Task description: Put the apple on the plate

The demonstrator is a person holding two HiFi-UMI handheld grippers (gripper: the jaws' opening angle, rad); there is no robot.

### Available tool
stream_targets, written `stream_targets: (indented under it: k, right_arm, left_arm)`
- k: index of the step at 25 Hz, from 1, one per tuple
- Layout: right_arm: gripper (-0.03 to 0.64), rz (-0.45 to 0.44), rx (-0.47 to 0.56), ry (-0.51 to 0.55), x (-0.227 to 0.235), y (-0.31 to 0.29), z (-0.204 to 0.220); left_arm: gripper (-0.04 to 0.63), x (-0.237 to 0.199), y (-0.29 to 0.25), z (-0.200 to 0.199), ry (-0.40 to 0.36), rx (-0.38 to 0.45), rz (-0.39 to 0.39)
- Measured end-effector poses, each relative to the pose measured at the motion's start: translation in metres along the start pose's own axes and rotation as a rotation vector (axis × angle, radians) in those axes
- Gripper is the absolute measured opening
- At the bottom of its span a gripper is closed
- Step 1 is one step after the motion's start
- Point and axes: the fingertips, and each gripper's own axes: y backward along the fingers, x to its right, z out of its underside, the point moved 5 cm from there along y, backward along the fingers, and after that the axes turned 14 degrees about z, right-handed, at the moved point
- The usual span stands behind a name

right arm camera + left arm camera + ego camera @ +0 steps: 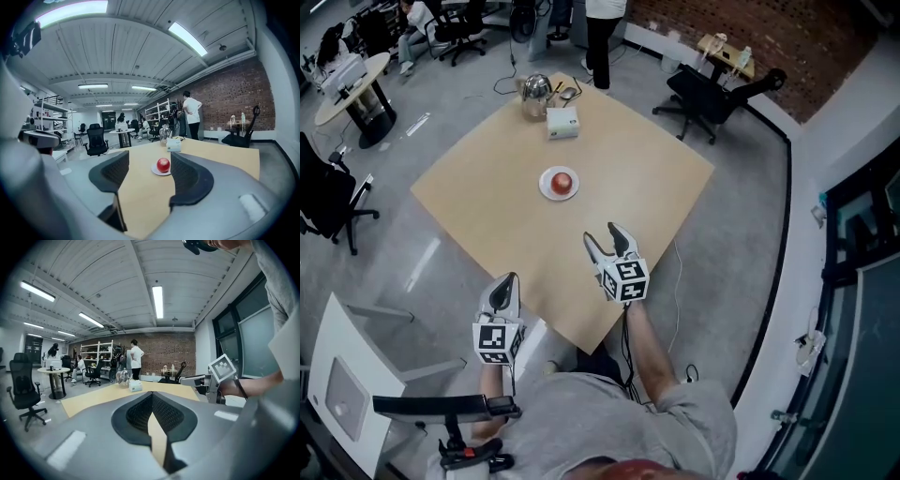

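Note:
A red apple (562, 181) lies on a small white plate (547, 189) near the middle of the wooden table (656, 169). In the right gripper view the apple (163, 164) and the plate (154, 171) show ahead, between the jaws but well beyond them. My right gripper (602, 232) hovers over the table's near side, apart from the plate; it (149, 161) is open with nothing in it. My left gripper (510, 279) hangs at the table's near corner to the left, its jaws (152, 394) together and holding nothing.
A glass kettle (534, 94) and a white box (562, 123) stand at the table's far corner. A person (602, 37) stands behind it. Office chairs (712, 94) are at the right rear, a round table (352, 89) far left, a white desk (347, 375) near left.

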Motion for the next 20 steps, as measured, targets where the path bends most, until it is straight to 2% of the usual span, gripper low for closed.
stream_targets:
  k: [20]
  right_arm:
    - [0.211, 0.138, 0.079, -0.044, 0.018, 0.093, 0.002]
  left_arm:
    - [0.018, 0.023, -0.015, -0.015, -0.036, 0.036, 0.125]
